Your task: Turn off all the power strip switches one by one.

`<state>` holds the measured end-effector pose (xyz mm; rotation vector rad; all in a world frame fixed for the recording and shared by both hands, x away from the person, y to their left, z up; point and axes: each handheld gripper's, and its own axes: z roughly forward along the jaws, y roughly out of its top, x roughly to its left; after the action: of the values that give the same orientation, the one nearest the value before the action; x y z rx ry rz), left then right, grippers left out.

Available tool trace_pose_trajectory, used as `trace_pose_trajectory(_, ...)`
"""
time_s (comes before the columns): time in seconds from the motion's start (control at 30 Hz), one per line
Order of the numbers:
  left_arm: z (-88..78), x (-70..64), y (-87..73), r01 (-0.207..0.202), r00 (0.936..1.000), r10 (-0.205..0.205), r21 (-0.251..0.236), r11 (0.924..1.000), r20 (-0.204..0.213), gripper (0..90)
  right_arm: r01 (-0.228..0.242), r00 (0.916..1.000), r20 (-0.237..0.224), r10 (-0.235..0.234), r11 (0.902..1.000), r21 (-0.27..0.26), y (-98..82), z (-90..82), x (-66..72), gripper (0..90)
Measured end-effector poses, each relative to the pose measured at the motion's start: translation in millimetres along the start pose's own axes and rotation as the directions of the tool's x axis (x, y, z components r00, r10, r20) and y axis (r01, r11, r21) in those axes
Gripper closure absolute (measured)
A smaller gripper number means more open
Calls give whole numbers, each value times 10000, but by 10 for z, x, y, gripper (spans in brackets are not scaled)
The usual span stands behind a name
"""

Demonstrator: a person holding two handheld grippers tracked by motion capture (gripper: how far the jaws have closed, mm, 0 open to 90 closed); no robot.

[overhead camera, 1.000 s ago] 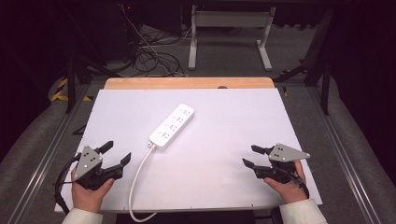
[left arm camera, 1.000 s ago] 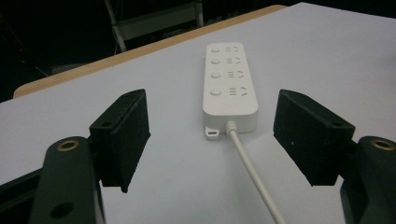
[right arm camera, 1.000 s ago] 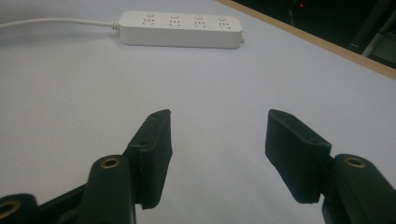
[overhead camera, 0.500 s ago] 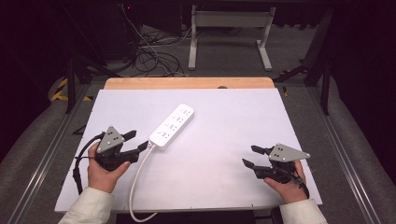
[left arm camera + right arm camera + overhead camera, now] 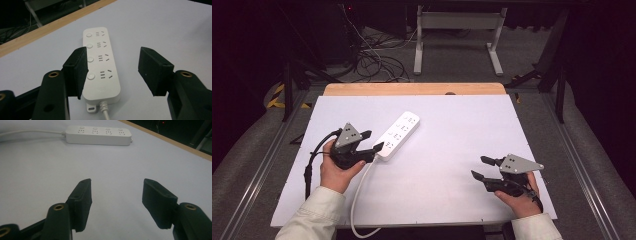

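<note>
As the left gripper (image 5: 113,72) stands wide over the cord end of the power strip (image 5: 100,60), lower it straight, then close; the right gripper (image 5: 484,167) waits wide, well apart from the strip.

Your left gripper (image 5: 371,140) and right gripper (image 5: 479,167) are matte black, each topped by a grey three-cornered plate. Brass-ringed screw holes sit at the base of the blocky black jaws. A black cable (image 5: 310,165) loops from the left one. You wear pale cream sleeves (image 5: 312,215).
</note>
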<state>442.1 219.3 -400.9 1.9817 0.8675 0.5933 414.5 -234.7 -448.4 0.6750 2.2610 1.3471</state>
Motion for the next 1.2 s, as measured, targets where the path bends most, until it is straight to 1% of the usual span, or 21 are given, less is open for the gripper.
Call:
trace_pose_trajectory(0.07,55,8,28,-90,10000,90,105,9999,-20,415,16,10000,0,-16,10000,15,0,3,0,416)
trace_pose_trajectory(0.1,55,8,28,-90,10000,90,105,9999,-20,415,16,10000,0,-16,10000,15,0,3,0,416)
trace_pose_trajectory(0.13,112,10,54,-110,9999,110,182,9998,-1,415,-22,10000,-21,22,10000,46,0,3,6,417)
trace_pose_trajectory(0.17,112,10,54,-110,9999,110,182,9998,-1,415,-22,10000,-21,22,10000,46,0,3,6,417)
trace_pose_trajectory(0.23,179,15,90,-116,9999,116,242,9996,27,414,-20,10000,-35,20,10000,50,-2,4,6,417)
trace_pose_trajectory(0.37,229,13,117,-111,9999,109,246,9996,102,417,-34,10000,-19,34,10000,52,-5,-1,0,413)
trace_pose_trajectory(0.53,271,27,121,-152,9999,150,482,9987,40,427,-34,10000,-41,34,10000,43,-5,-1,0,412)
trace_pose_trajectory(0.57,282,34,122,-123,9999,128,568,9983,-78,437,-25,10000,-33,25,10000,62,-4,1,2,411)
trace_pose_trajectory(0.6,293,46,122,-105,9999,111,622,9980,-94,447,-14,10000,-33,14,10000,64,-4,2,3,411)
trace_pose_trajectory(0.63,301,61,126,-88,10000,90,719,9974,-12,470,-15,10000,-20,15,10000,64,-4,2,2,411)
trace_pose_trajectory(0.67,313,72,128,-28,10000,32,787,9969,-54,491,-28,10000,-5,28,10000,67,-5,1,1,409)
trace_pose_trajectory(0.77,359,122,155,33,10000,-40,974,9952,75,595,-60,10000,-31,60,10000,51,-5,2,-2,408)
trace_pose_trajectory(0.83,395,158,178,178,9997,-197,1319,9911,129,710,-38,10000,-38,38,10000,66,-5,8,1,407)
trace_pose_trajectory(0.87,413,176,186,405,9989,-437,1446,9887,187,781,-38,10000,-41,39,10000,88,-5,9,2,407)
trace_pose_trajectory(0.9,427,205,196,418,9988,-453,1547,9871,193,849,-24,10000,-58,25,10000,87,-6,11,0,407)
trace_pose_trajectory(0.93,449,217,204,585,9974,-649,1696,9838,327,897,-32,10000,-70,33,10000,86,-7,12,-1,407)
trace_pose_trajectory(0.97,472,231,217,618,9971,-691,1913,9796,317,899,-41,10000,-78,42,10000,87,-9,12,-2,407)
trace_pose_trajectory(1.0,498,245,229,528,9976,-609,2099,9763,320,899,-48,10000,-80,49,10000,86,-10,12,-4,406)
trace_pose_trajectory(1.07,549,256,248,516,9979,-596,2398,9694,263,900,-61,9999,-90,62,9999,97,-12,11,-5,406)
trace_pose_trajectory(1.13,605,277,263,562,9972,-672,2682,9617,320,900,-66,9999,-105,67,9999,86,-13,12,-5,406)
trace_pose_trajectory(1.2,670,304,269,650,9965,-780,3028,9508,313,900,-61,9999,-120,62,9999,93,-13,13,-5,406)
